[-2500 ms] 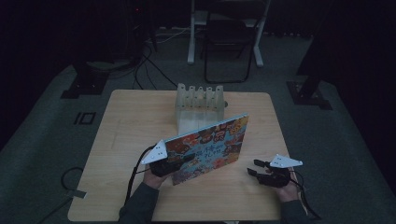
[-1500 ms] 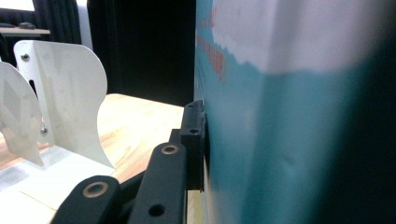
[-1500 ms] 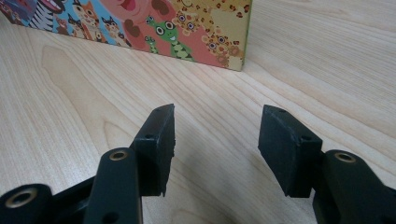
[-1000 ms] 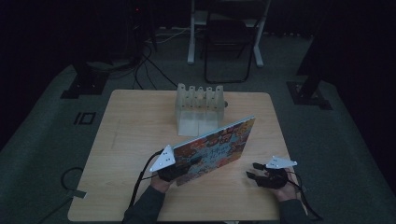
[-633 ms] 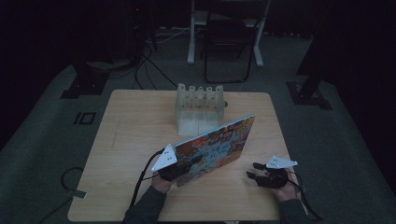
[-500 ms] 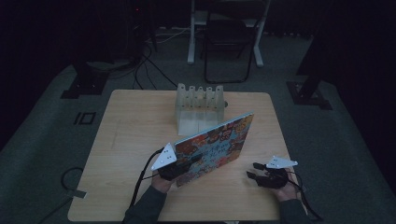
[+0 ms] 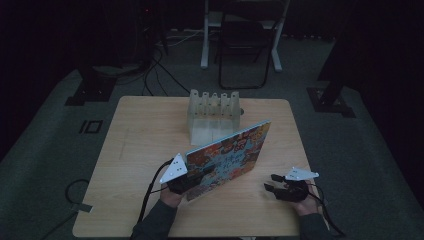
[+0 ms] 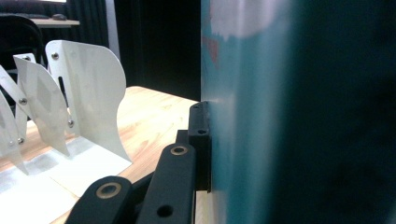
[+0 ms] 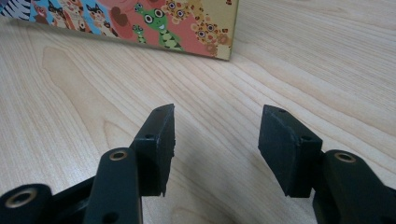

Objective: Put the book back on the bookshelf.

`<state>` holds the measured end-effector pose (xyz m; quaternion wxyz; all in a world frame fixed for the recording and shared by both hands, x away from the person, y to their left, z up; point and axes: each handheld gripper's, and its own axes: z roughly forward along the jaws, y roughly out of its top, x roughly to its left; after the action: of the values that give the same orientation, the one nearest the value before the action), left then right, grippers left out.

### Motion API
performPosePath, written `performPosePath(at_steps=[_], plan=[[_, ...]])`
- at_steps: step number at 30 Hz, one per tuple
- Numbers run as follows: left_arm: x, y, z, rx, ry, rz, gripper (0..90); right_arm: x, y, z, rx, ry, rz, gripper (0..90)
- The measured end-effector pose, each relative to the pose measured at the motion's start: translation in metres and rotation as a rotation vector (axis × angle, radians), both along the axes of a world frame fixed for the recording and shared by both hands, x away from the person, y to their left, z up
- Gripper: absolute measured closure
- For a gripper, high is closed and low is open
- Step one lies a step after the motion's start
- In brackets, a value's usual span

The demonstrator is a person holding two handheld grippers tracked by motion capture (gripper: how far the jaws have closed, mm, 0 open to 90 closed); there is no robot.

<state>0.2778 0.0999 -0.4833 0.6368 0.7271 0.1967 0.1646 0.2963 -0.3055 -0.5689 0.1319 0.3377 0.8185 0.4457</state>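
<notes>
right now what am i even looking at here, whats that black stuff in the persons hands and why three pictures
A person sits at a light wooden table holding a black two-fingered hand tool in each hand. The high view looks down from above; the other two pictures come from small cameras riding on each tool.

The left gripper is shut on a large flat book with a colourful cartoon cover, holding it tilted up on edge. The right gripper rests open with nothing between its fingers.

Behind the book stands a white plastic rack with upright dividers.
</notes>
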Motion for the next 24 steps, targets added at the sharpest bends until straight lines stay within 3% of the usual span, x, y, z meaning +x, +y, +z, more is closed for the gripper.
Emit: performPosePath(at_steps=[24], plan=[[-0.009, 0.017, 0.013, -0.018, -0.026, 0.042, 81.3, 0.000, -0.003, 0.000, 0.005, 0.001, -0.013, 45.4]])
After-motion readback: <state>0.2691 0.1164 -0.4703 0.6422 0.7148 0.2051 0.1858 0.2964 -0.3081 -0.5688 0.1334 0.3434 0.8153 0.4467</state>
